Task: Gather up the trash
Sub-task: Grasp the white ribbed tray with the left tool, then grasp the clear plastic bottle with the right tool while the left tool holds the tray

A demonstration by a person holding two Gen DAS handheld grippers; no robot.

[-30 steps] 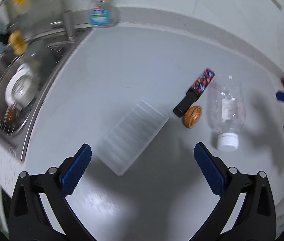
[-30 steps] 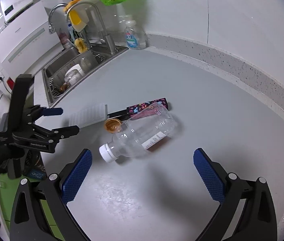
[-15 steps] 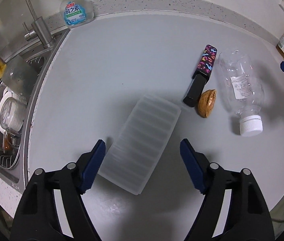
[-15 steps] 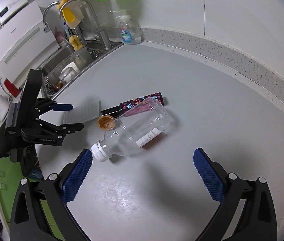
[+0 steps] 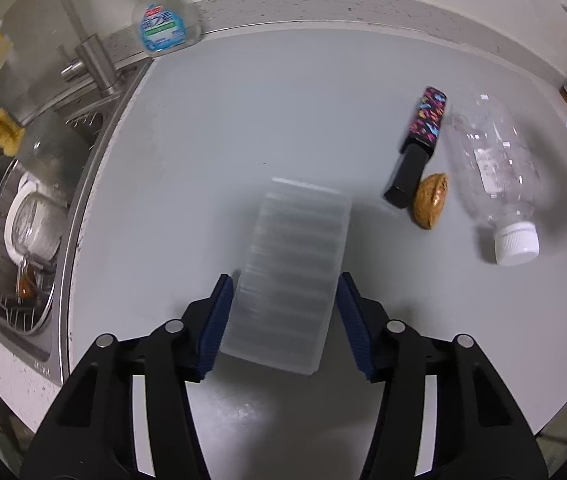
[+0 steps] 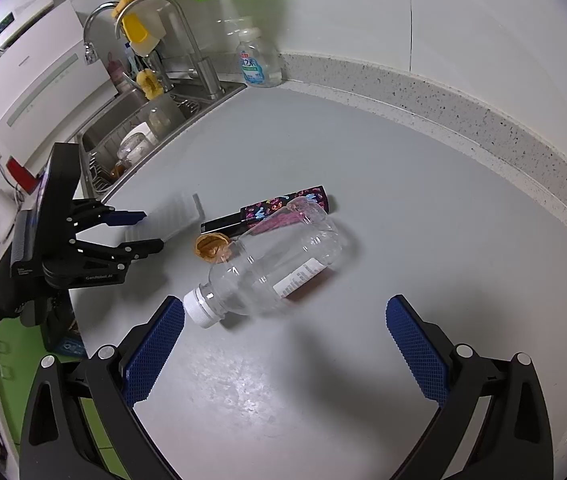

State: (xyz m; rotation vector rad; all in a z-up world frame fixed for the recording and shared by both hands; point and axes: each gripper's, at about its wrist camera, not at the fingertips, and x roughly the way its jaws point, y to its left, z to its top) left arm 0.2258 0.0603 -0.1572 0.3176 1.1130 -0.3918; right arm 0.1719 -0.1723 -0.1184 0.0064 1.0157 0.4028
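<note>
Our left gripper (image 5: 283, 320) was closing around the ribbed plastic tray (image 5: 291, 280) lying flat on the counter (image 5: 243, 120), pads not yet pressing it. Right gripper (image 6: 283, 356) hung wide open, empty, near the bottle (image 6: 275, 260). Pickup step; next needs firm clamp, then lift.

Left gripper (image 5: 283, 316) now straddles the ribbed plastic tray (image 5: 295, 256), a second ago ahead of it; its jaws, earlier wide, are closing.
</note>
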